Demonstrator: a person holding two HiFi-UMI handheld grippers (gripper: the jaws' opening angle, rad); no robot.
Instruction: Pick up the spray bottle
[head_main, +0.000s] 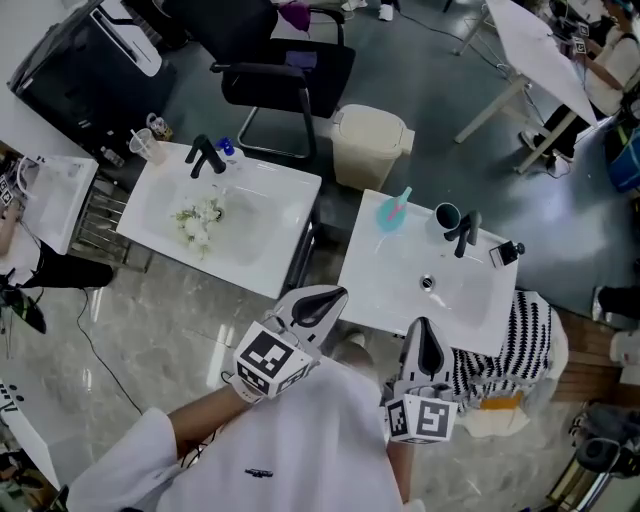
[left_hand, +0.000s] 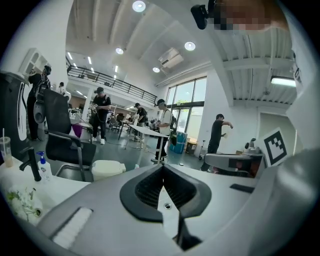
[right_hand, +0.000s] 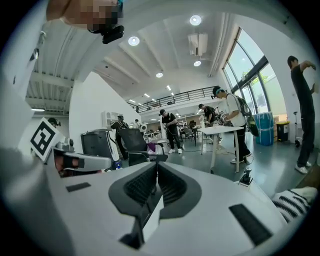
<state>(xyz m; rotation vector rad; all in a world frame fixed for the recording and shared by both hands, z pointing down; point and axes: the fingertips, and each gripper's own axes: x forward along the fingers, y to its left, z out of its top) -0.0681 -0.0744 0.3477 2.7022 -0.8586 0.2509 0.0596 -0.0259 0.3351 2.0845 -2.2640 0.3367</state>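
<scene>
Your left claw (head_main: 318, 305), right claw (head_main: 428, 345): both pinched together, empty; spray bottle (head_main: 392, 212) well ahead, between them. Arrive unopened, you could knock it over.

- right claw (right_hand: 156, 167) jaws pressed together, nothing between them
- black office chair (right_hand: 131, 140) off behind the tips
- tiny blue thing (right_hand: 117, 165) beside it, maybe a bottle, too small to tell

Glossy white basin (head_main: 395, 285), matt black faucet (head_main: 464, 233), striped cloth (head_main: 520, 335).
</scene>
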